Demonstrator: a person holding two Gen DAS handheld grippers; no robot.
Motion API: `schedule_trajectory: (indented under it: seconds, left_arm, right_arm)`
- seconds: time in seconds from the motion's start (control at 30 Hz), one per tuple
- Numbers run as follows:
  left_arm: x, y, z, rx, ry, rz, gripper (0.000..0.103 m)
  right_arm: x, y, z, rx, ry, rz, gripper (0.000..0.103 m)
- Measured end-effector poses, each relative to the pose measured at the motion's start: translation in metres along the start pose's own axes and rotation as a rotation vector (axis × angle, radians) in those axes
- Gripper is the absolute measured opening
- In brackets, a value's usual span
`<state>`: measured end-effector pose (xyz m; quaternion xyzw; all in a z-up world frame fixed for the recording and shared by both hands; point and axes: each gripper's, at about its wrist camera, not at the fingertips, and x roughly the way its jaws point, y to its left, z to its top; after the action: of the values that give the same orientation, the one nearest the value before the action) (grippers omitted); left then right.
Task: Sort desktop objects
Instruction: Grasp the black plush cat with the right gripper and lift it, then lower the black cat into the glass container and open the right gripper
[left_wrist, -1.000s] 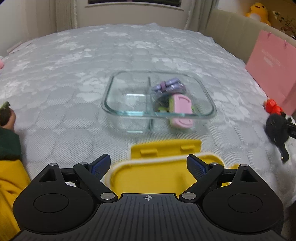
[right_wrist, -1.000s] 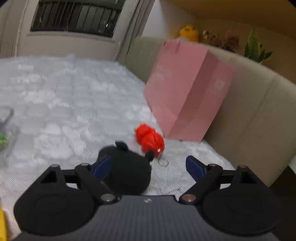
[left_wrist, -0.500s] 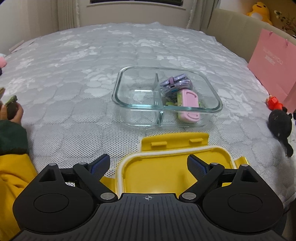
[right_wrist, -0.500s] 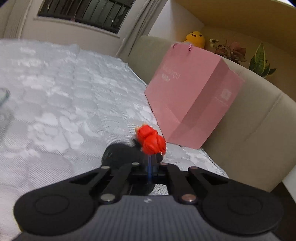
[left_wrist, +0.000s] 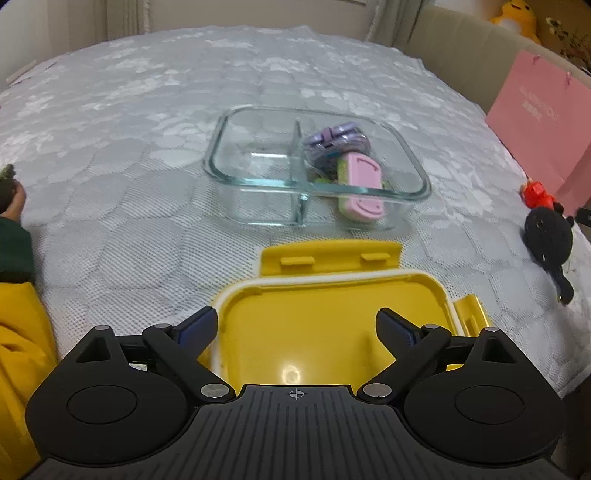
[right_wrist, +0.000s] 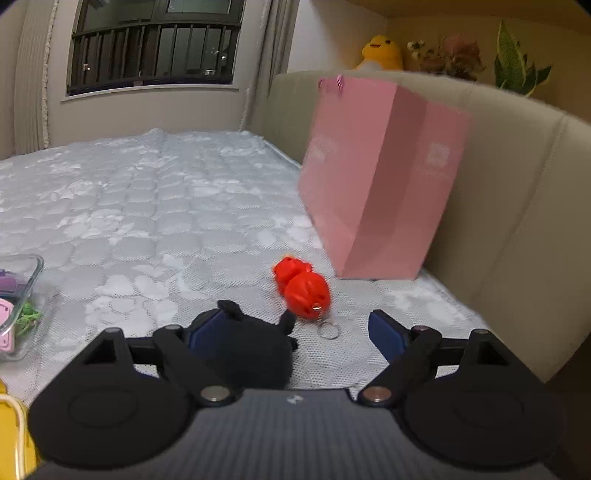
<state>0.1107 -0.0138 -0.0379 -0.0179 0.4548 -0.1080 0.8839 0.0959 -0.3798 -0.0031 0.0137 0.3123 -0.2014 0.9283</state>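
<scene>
Sorting looks partly done — the right half of the glass container (left_wrist: 317, 186) at frame centre holds small items, the left half none. Black plush (right_wrist: 251, 350) and red keychain (right_wrist: 303, 286) wait at lower centre. Left gripper (left_wrist: 295, 326) and right gripper (right_wrist: 295, 330) — both wide, holding nothing.

Your right gripper's (right_wrist: 295, 325) left finger hides part of the black plush toy (right_wrist: 255, 347), so you can't tell whether they touch. The glass container (right_wrist: 26, 288) is cut by the frame's left edge. The pink bag's (right_wrist: 380, 177) print is too blurred to read.
</scene>
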Motion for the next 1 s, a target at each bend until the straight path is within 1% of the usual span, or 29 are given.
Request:
schedule_trajectory:
  seconds: [0.07, 0.17, 0.2, 0.23, 0.27, 0.3, 0.37, 0.43, 0.47, 0.53, 0.6, 0.73, 0.87, 0.93, 1.0]
  left_arm:
    - [0.001, -0.005, -0.001, 0.015, 0.006, 0.006, 0.096]
    - [-0.001, -0.011, -0.004, 0.049, 0.004, 0.026, 0.096]
    - [-0.001, -0.012, -0.005, 0.057, 0.005, 0.029, 0.096]
    - [-0.001, -0.013, -0.005, 0.062, 0.008, 0.030, 0.096]
    - [-0.001, -0.014, -0.005, 0.065, 0.011, 0.029, 0.096]
    - [0.000, -0.014, -0.005, 0.065, 0.014, 0.029, 0.096]
    - [0.001, -0.014, -0.005, 0.062, 0.021, 0.023, 0.096]
    - [0.001, -0.014, -0.006, 0.059, 0.029, 0.014, 0.096]
    - [0.001, -0.014, -0.006, 0.058, 0.032, 0.009, 0.096]
    - [0.001, -0.013, -0.007, 0.055, 0.035, 0.004, 0.096]
    - [-0.002, -0.011, -0.007, 0.055, 0.035, 0.002, 0.096]
    - [-0.008, -0.007, -0.007, 0.049, 0.034, -0.006, 0.097]
    - [-0.014, -0.001, -0.007, 0.052, 0.028, 0.003, 0.097]
    - [-0.017, 0.002, -0.008, 0.049, 0.025, -0.002, 0.097]
    - [-0.019, 0.004, -0.009, 0.053, 0.020, -0.008, 0.097]
  right_arm:
    - [0.019, 0.000, 0.001, 0.022, 0.056, 0.042, 0.086]
    - [0.043, 0.000, -0.004, 0.061, 0.113, 0.105, 0.087]
    - [0.046, -0.001, -0.006, 0.092, 0.129, 0.139, 0.078]
    - [0.048, -0.002, -0.007, 0.128, 0.143, 0.176, 0.066]
    - [0.047, -0.003, -0.007, 0.157, 0.159, 0.205, 0.060]
    - [0.044, -0.001, -0.005, 0.162, 0.155, 0.193, 0.057]
    - [0.035, 0.004, -0.002, 0.141, 0.140, 0.175, 0.054]
    - [0.027, 0.009, 0.001, 0.137, 0.141, 0.181, 0.054]
    - [0.023, 0.010, 0.003, 0.148, 0.146, 0.207, 0.054]
    - [0.013, 0.011, 0.007, 0.182, 0.163, 0.295, 0.054]
    - [0.000, 0.018, 0.013, 0.175, 0.174, 0.365, 0.054]
    - [-0.028, 0.044, 0.031, 0.105, 0.185, 0.428, 0.054]
    - [-0.053, 0.072, 0.061, 0.050, 0.224, 0.543, 0.054]
    - [-0.065, 0.095, 0.082, 0.005, 0.239, 0.591, 0.054]
    - [-0.075, 0.125, 0.103, -0.054, 0.249, 0.612, 0.055]
